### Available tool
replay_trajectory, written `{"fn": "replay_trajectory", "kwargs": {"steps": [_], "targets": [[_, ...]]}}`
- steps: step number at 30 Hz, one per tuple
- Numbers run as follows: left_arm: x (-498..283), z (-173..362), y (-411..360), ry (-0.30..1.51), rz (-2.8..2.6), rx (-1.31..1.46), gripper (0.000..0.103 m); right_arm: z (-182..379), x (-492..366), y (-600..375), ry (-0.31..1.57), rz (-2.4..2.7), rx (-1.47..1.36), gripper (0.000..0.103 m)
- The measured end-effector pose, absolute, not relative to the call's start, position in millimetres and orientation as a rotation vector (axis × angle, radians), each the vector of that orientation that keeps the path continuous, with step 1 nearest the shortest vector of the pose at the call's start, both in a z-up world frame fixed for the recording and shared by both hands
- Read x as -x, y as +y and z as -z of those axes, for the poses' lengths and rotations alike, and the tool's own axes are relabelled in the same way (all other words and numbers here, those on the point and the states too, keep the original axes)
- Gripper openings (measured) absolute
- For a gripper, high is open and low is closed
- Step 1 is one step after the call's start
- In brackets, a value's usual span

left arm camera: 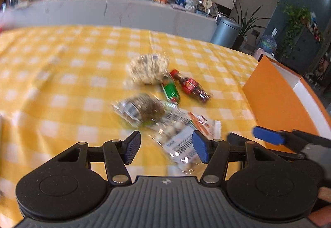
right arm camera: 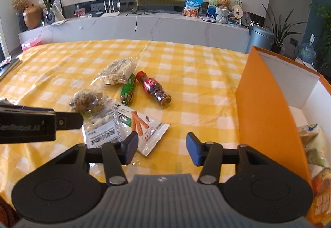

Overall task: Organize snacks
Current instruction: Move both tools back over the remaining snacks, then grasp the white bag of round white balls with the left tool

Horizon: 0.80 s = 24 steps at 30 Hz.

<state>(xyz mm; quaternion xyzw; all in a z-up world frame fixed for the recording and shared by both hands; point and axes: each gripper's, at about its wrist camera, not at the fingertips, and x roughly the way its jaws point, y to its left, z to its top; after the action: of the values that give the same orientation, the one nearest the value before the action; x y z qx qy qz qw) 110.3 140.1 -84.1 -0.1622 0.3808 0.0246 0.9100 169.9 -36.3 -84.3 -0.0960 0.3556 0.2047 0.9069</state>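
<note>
Several snacks lie on the yellow checked tablecloth: a pale popcorn-like bag, a green packet, a small cola bottle, a brown snack bag, a clear bag of white balls and a white stick-snack packet. My left gripper is open just above the white-ball bag. My right gripper is open and empty, near the stick-snack packet. The orange box stands at the right with several packets inside.
The left gripper's body reaches in from the left in the right wrist view; the right gripper's finger shows beside the orange box in the left wrist view. A marble counter with a TV lies beyond the table.
</note>
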Motion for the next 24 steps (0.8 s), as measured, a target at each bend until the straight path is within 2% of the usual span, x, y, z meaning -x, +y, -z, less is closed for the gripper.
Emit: {"fn": "replay_trajectory", "kwargs": {"steps": [5,11,24], "targets": [[-120.7,94.0,137.3,0.848,-0.075,0.439,0.070,96.1,-182.4,-26.9,0.750,-0.445,0.238,0.050],[-131.8,101.5,130.9,0.899,-0.114,0.517,0.078,106.7,-179.4,-20.4,0.744,-0.483,0.286,0.050],[-142.7,106.6,104.3,0.944,-0.220,0.399,0.082,115.4,-179.5,-21.8,0.787,-0.494,0.263,0.053]]}}
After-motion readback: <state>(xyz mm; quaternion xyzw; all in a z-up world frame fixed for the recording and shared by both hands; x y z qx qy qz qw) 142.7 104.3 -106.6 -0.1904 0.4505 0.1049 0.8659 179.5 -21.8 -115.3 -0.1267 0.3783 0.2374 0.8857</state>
